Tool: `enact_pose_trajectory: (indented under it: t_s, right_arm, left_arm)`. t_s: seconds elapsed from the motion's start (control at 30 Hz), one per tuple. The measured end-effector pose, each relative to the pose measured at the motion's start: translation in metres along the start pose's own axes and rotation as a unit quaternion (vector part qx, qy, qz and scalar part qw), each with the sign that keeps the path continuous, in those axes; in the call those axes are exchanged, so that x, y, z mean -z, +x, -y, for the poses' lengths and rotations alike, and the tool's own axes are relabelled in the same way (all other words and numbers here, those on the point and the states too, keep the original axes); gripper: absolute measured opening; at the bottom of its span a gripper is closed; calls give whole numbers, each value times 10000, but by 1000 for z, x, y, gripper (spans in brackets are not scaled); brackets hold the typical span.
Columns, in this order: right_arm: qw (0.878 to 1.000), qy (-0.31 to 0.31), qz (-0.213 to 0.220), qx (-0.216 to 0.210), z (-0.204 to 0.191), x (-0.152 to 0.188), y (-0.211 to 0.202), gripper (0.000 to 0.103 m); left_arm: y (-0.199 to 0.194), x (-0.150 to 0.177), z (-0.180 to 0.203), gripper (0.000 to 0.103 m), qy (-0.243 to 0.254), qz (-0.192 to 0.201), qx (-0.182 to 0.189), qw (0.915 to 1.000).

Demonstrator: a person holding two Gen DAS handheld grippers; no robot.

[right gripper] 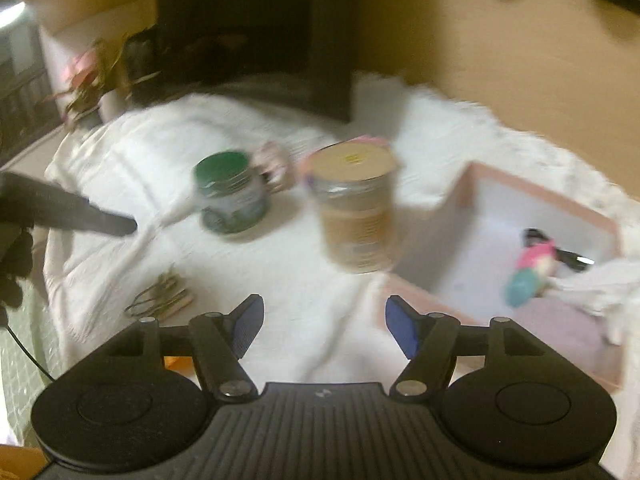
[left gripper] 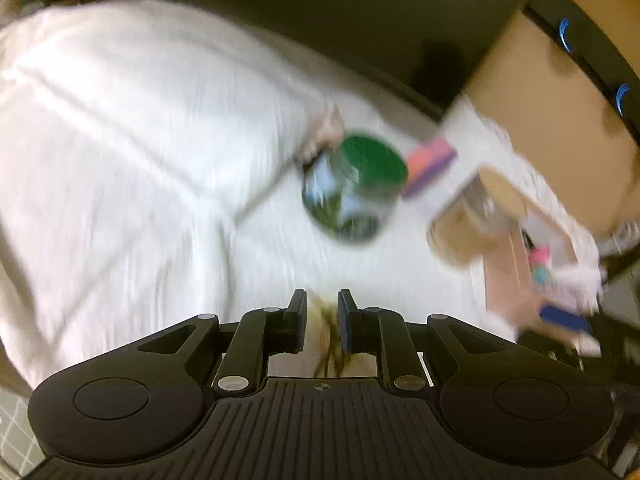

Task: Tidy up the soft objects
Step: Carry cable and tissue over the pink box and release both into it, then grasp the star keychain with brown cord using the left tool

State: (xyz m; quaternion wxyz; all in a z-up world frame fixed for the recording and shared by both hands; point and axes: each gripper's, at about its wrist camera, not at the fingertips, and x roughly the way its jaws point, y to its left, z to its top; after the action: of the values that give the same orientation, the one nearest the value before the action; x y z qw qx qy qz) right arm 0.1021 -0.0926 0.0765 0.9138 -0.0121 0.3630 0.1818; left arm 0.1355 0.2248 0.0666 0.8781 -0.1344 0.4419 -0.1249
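Observation:
My left gripper (left gripper: pixel 322 296) has its fingers close together on an olive-and-tan stringy bundle (left gripper: pixel 328 328), above a white cloth (left gripper: pixel 120 140). In the right wrist view a like bundle (right gripper: pixel 160 300) lies on the white cloth (right gripper: pixel 300 272); whether it is the same one I cannot tell. My right gripper (right gripper: pixel 324 320) stands open with nothing between its blue pads. It faces a tan-lidded jar (right gripper: pixel 356 216). To its right sits a pink-rimmed white box (right gripper: pixel 540 196) holding a pink-and-teal soft toy (right gripper: pixel 532 276).
A green-lidded jar (right gripper: pixel 230 192) stands left of the tan one, with a small pinkish thing (right gripper: pixel 276 164) behind it. A dark shape (right gripper: pixel 80 212) and a black glove (right gripper: pixel 12 260) reach in from the left. A potted plant (right gripper: pixel 96 76) stands at the back left.

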Motion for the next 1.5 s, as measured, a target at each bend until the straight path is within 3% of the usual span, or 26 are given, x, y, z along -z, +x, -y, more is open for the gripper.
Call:
enact_pose_trajectory:
  t_s: [0.17, 0.33, 0.43, 0.53, 0.63, 0.73, 0.87, 0.97, 1.07, 1.2, 1.3, 1.43, 1.5]
  right_arm:
    - [9981, -413, -216, -399, -39, 4, 10, 68]
    - [9917, -816, -415, -906, -83, 9, 23, 68]
    - [9878, -1043, -635, -962, -106, 12, 47, 68]
    - [9873, -1224, -820, -588, -114, 13, 62, 59]
    - [9907, -1243, -454, 326, -104, 11, 57, 58]
    - [9936, -840, -358, 663, -80, 1, 48, 58]
    - [9956, -416, -516, 661, -56, 3, 40, 58]
    - [9956, -420, -572, 615, -56, 13, 35, 58]
    - [9956, -543, -600, 479, -63, 20, 31, 58]
    - [9945, -840, -525, 333, -77, 27, 22, 59]
    - [9935, -1035, -410, 222, -86, 28, 14, 59]
    - [9922, -1194, -360, -79, -100, 29, 9, 59]
    - [9911, -1255, -413, -174, -105, 30, 11, 59]
  left_arm:
    - [5, 22, 3, 18, 468, -152, -46, 9988]
    - [-5, 18, -16, 18, 170, 46, -141, 9997]
    - [-4, 15, -15, 18, 225, 4, -92, 9997]
    - [-3, 17, -11, 18, 333, -30, 6, 9994]
    - [1, 19, -7, 18, 441, -85, 102, 9989]
    - [7, 20, -4, 18, 425, -113, 184, 9989]
    - [18, 14, 3, 18, 417, -25, 247, 9988]
    - [35, 10, 14, 18, 793, -95, -5, 9968]
    - [53, 12, 24, 20, 1364, -270, -347, 9897]
    - [52, 17, 24, 25, 1909, -208, -667, 9791]
    - [48, 15, 12, 29, 1857, -187, -939, 9779]
    - [45, 10, 3, 29, 1638, -211, -663, 9840]
    - [47, 9, 5, 30, 1617, -145, -746, 9839]
